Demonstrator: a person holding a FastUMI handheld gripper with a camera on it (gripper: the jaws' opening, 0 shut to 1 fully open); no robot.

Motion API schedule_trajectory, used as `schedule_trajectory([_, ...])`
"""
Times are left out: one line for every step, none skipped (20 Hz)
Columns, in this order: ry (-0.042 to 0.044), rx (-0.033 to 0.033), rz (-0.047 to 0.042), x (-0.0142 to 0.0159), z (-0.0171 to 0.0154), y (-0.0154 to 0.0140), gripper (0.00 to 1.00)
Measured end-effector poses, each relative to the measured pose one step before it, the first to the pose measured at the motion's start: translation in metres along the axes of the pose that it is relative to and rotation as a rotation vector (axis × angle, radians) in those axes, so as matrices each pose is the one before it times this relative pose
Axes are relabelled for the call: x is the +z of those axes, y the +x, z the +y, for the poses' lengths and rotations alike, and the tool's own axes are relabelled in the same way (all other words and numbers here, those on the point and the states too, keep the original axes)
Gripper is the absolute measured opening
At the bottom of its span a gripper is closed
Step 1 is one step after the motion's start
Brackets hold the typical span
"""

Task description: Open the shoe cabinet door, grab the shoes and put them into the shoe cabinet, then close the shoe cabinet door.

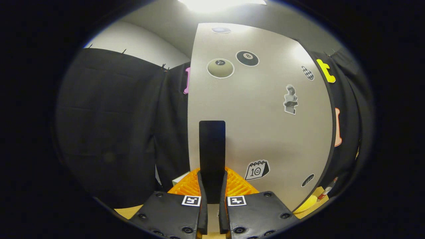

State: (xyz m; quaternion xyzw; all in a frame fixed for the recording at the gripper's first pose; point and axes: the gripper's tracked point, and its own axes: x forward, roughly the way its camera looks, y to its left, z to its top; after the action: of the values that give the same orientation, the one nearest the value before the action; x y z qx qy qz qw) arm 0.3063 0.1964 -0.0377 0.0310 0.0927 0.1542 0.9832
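Cabinet door (259, 126) — flat, pale, stickered, fingers (202, 199) clamping slim handle (212, 156)

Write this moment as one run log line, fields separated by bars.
stage: door handling | gripper: shut on door handle | cabinet door: stickered, angle unclear | shoes: not placed

The cabinet door (262, 126) has a smooth, matt, pale surface with a faint fine grain, like laminated board. A soft glare from the light above spreads across its upper part. Flat paper-like stickers (256, 170) lie on it, slightly glossier than the door. The handle (212, 149) is a matt, dark, smooth bar, likely plastic or coated metal. The gripper (212, 196) has its fingers closed against both sides of this handle. Behind the fingers sits a ribbed, shiny plastic piece (236, 186). The booth wall (109, 126) is dull, creased cloth. The tabletop (127, 211) looks like smooth, light wood.
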Motion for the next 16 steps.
schedule_trajectory([-0.00375,-0.00251,-0.00123,-0.00021,-0.00118,-0.00156,0.15])
schedule_trajectory([0.00105,-0.00168,-0.00065,0.00031,-0.00106,-0.00157,0.15])
schedule_trajectory([0.00102,-0.00017,0.00037,-0.00012,-0.00017,-0.00282,0.15])
schedule_trajectory([0.00212,0.00027,0.00014,-0.00003,-0.00103,-0.00223,0.15])
schedule_trajectory([-0.00163,0.00015,0.00229,-0.00032,-0.00115,-0.00131,0.15])
schedule_trajectory([-0.00704,-0.00308,-0.00227,0.00026,-0.00147,-0.00143,0.15])
schedule_trajectory([-0.00871,-0.00529,-0.00049,0.00014,-0.00121,-0.00298,0.15])
schedule_trajectory([-0.00433,-0.00425,-0.00062,0.00072,-0.00093,-0.00254,0.15])
schedule_trajectory([0.00368,-0.00246,-0.00111,0.00048,-0.00024,-0.00305,0.15])
schedule_trajectory([0.00106,-0.00222,0.00019,0.00092,-0.00073,-0.00196,0.15])
schedule_trajectory([-0.00495,-0.00073,0.00061,0.00004,-0.00112,-0.00191,0.15])
schedule_trajectory([-0.00414,-0.00086,0.00350,-0.00091,-0.00133,-0.00117,0.15])
schedule_trajectory([-0.00532,-0.00112,0.00123,-0.00034,-0.00133,-0.00155,0.15])
schedule_trajectory([-0.00427,-0.00139,0.00183,0.00026,-0.00179,-0.00232,0.15])
schedule_trajectory([0.00004,-0.00135,0.00174,0.00038,-0.00135,-0.00269,0.15])
schedule_trajectory([0.00129,0.00037,-0.00088,-0.00042,-0.00055,-0.00218,0.15])
